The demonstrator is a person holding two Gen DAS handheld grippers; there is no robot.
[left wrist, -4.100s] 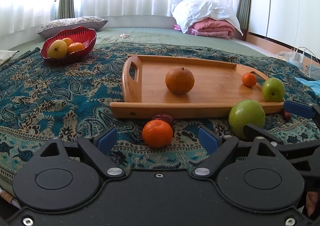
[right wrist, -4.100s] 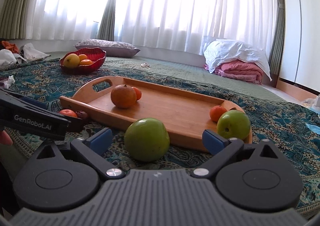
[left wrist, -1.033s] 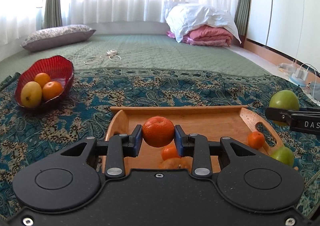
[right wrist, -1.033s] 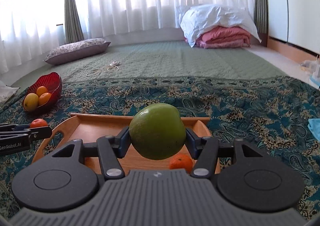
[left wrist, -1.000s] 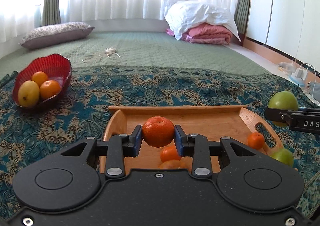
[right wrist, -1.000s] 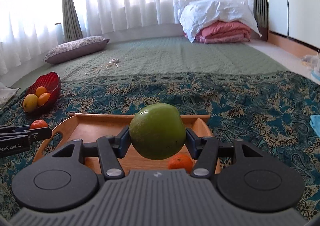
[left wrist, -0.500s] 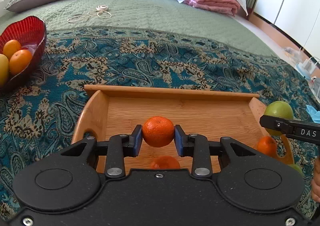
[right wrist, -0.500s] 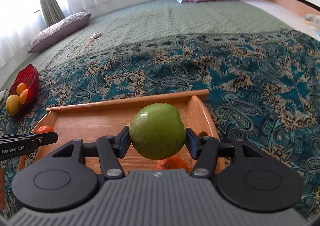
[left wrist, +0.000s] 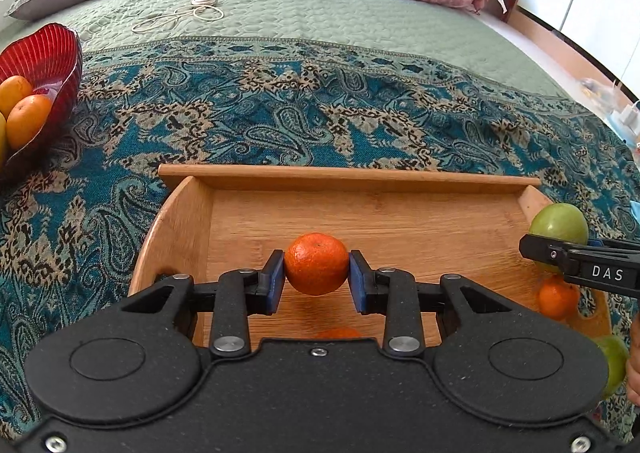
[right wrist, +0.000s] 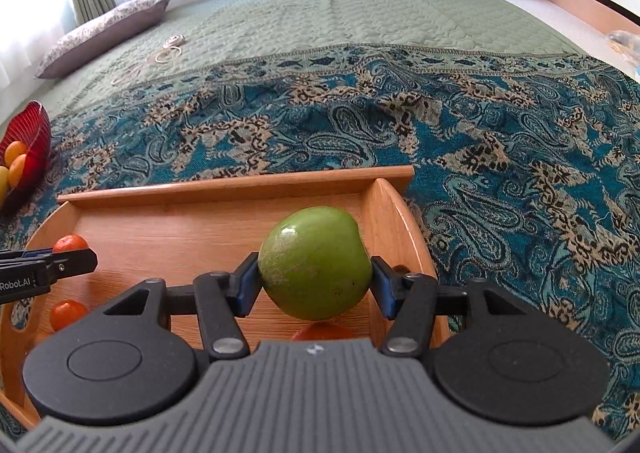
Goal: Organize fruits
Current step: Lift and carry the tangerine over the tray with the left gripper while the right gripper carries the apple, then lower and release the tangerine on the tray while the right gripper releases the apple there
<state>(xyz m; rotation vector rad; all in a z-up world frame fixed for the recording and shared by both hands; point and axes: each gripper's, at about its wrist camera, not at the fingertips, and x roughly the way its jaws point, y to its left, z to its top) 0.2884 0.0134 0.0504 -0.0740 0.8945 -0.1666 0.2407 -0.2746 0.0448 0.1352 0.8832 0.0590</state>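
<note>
Patterned blue blanket [left wrist: 280, 121] spread wide over the bed; on it sits the wooden tray [left wrist: 348, 177], and off to the left a red bowl [left wrist: 44, 57] holding fruit; right claw [right wrist: 315, 285] is clamped on a green apple [right wrist: 314, 263] above the tray's right end – left claw [left wrist: 316, 280] grips a small orange [left wrist: 316, 263] over the tray floor; another little orange [left wrist: 558, 297] lies in the tray by the right handle.
</note>
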